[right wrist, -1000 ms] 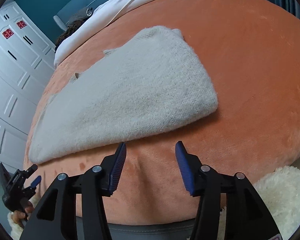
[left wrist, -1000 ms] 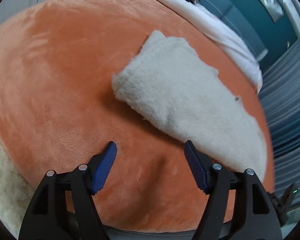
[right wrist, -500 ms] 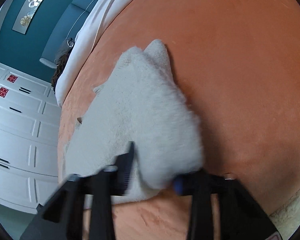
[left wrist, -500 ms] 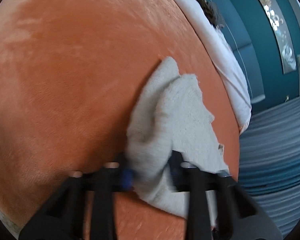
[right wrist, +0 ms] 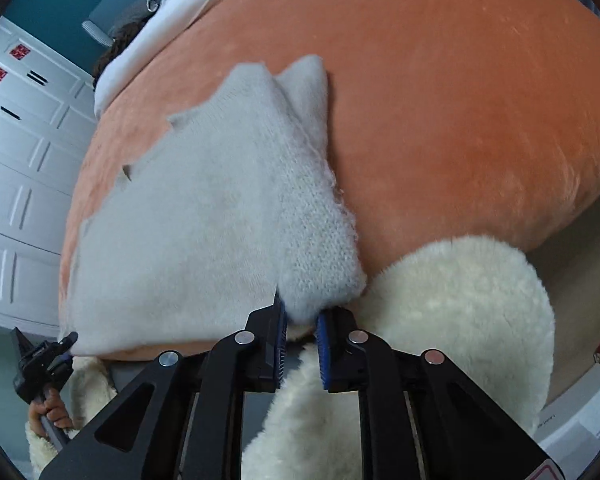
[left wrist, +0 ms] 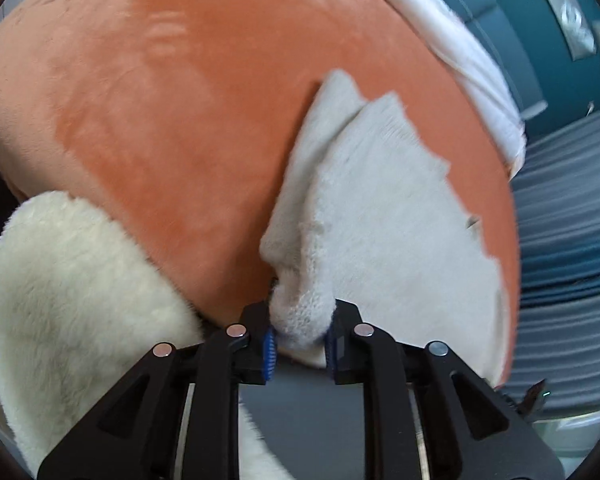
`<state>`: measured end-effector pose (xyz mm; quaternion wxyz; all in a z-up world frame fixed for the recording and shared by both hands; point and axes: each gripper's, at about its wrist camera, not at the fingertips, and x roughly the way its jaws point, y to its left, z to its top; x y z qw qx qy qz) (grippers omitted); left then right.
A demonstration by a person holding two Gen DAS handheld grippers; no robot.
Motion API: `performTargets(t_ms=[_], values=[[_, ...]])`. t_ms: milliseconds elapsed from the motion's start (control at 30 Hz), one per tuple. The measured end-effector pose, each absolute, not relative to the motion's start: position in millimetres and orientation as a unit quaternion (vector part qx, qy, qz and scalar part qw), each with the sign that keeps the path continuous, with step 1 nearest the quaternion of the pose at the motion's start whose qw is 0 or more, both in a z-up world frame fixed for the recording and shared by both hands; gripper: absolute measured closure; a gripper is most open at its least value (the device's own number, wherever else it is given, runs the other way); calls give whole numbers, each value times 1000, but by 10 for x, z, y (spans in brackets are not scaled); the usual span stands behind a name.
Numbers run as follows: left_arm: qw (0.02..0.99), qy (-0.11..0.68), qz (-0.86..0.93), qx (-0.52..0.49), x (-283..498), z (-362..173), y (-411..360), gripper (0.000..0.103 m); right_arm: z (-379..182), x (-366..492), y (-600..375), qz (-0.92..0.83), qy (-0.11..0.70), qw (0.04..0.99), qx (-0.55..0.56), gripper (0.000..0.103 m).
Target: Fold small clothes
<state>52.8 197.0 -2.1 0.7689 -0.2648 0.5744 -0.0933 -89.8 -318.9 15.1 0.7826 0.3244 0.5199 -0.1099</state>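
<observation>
An orange plush bedcover filled most of both wrist views, bulging wide under the fisheye lens, and the grey-white knitted garment lay across it toward the near edge. A white sheet ran along the far side of the orange cover, with a teal wall behind it in the left view and white panelled cabinet doors at the left of the right view. A cream fleece sleeve bulked at the lower left of the left view, and the matching fleece showed beside the right tool. The garment was folded over itself, one layer on another, with a pointed corner toward the far side. The left gripper had just been closing, and its blue pads were pressed on a bunched near corner of the knit, lifted slightly off the cover. The right gripper had likewise just been closing, and it pinched the other near corner, where the loose knit weave showed plainly above the pads. At the lower left of the right view the left tool appeared again, small and dark at the garment's edge, with the person's fingers wrapped around its handle.
</observation>
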Motion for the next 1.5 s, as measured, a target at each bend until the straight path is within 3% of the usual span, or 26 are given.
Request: performTargets(t_ms=[67,100,167,233,333,400,567,633,667,700,733,767,800,967,1167,1300,1500], values=[[791,552,-69,-255,493,144,1997,74,237,-1018,-3263,-123,495,788,344,78],[806,532,-61,-252,488,257,2032,69,333,-1115,-3340,-136,469,796,357,67],[842,479,-55,-243,508,580,2079,39,585,-1214,-3470,-171,418,819,354,54],[863,445,-63,-231,620,780,2056,30,800,-1120,-3543,-173,389,844,326,51],[869,435,-78,-225,955,890,1907,29,944,-628,-3527,-155,384,866,281,42],[862,440,-99,-230,1259,848,1690,24,918,-293,-3498,-142,387,875,254,37],[843,494,-119,-178,1786,446,1197,21,526,443,-3371,-125,425,861,249,37],[834,519,-113,-147,1898,241,1065,28,360,650,-3358,-115,448,848,257,37],[831,528,-111,-133,1949,146,1025,40,302,700,-3369,-112,453,845,262,36],[827,537,-110,-123,1984,81,1006,52,234,758,-3383,-104,459,840,271,43],[821,545,-115,-122,2036,47,962,76,192,792,-3395,-97,465,836,275,55],[814,549,-129,-138,2059,46,995,91,188,794,-3402,-96,469,834,273,94],[814,544,-135,-151,2096,80,1046,95,224,783,-3406,-91,470,835,270,96],[841,495,-139,-167,2058,430,1269,96,801,456,-3581,-104,366,885,270,97],[829,536,-104,-121,2154,-72,1229,95,36,514,-3923,-156,456,821,305,97],[835,526,-101,-126,2101,125,1202,90,328,353,-3799,-166,418,842,298,89],[862,477,-146,-88,1548,616,767,89,733,201,-2935,-75,403,871,273,89]])
